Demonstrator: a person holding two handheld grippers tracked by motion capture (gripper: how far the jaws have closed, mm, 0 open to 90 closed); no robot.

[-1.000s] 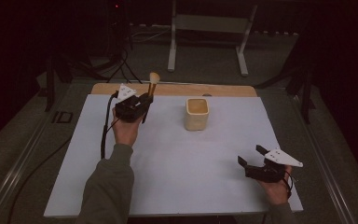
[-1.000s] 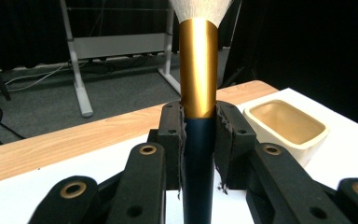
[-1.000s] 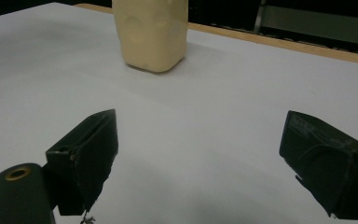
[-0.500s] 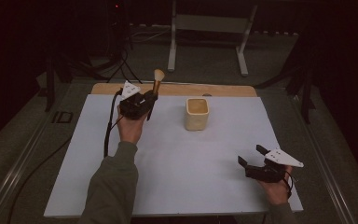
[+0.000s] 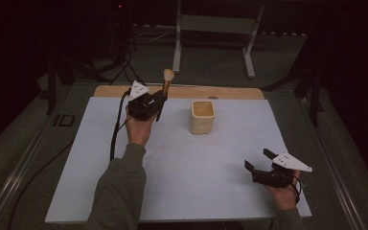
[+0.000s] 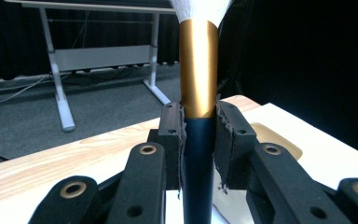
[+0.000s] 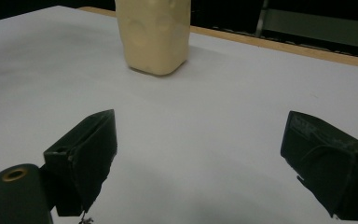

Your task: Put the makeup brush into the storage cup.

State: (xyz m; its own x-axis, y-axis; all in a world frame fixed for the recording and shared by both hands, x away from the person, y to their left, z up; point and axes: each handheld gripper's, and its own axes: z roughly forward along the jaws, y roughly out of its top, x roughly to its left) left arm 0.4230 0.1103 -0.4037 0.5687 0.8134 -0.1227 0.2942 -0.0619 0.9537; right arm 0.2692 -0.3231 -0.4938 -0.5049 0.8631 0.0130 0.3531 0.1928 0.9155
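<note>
Here left claw (image 6: 199,135) grips brush (image 6: 198,74); seemingly upright, near cup (image 5: 202,116).

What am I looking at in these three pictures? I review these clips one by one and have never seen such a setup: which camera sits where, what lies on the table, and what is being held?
There is no robot here. A person sits at a table covered in white and holds a hand-operated grasping tool in each hand. The high view looks down from above the person's side, with the forearms coming in from the bottom. The other two pictures come from small cameras riding on the tools, each looking along its own two black jaws.

The left tool is shut on a brush: dark handle, gold collar, white bristles pointing up. Its jaws pinch the handle just below the collar. The right tool is open and holds nothing, low near the table's front right corner.

A cream-coloured cup stands upright on the table, apart from both tools.
</note>
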